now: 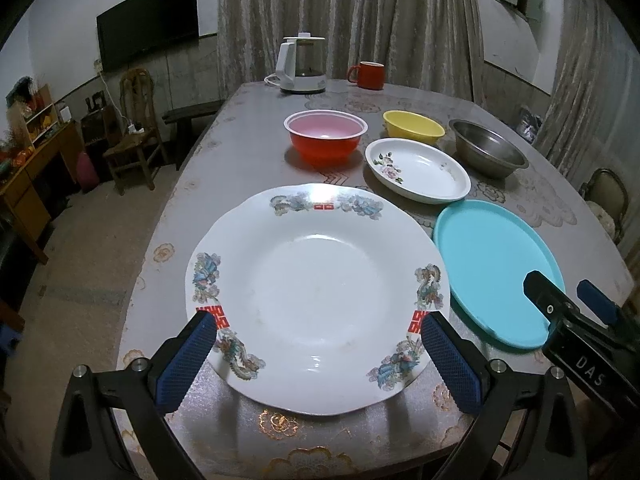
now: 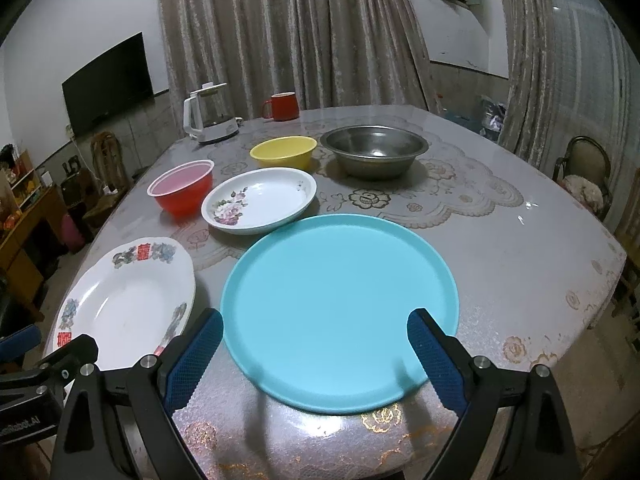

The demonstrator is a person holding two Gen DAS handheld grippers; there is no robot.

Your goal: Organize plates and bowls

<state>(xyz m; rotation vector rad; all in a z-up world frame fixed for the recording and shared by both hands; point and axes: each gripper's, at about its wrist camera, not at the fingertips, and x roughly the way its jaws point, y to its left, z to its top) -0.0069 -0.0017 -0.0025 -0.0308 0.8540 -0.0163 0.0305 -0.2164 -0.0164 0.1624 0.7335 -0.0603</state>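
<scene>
With both units released, the left gripper (image 1: 318,354) straddled the near rim of the white phoenix-patterned plate with red characters (image 1: 320,280), while the right gripper (image 2: 315,346), body lettered "DAS", straddled the round turquoise plastic plate (image 2: 340,300) at its 3 o'clock, apart, near the table edge (image 2: 592,280).

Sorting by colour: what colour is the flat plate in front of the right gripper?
Light blue plate, clearest in the right wrist view.

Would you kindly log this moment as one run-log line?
left gripper: open, at white plate | right gripper: open, at teal plate | nothing stacked
</scene>
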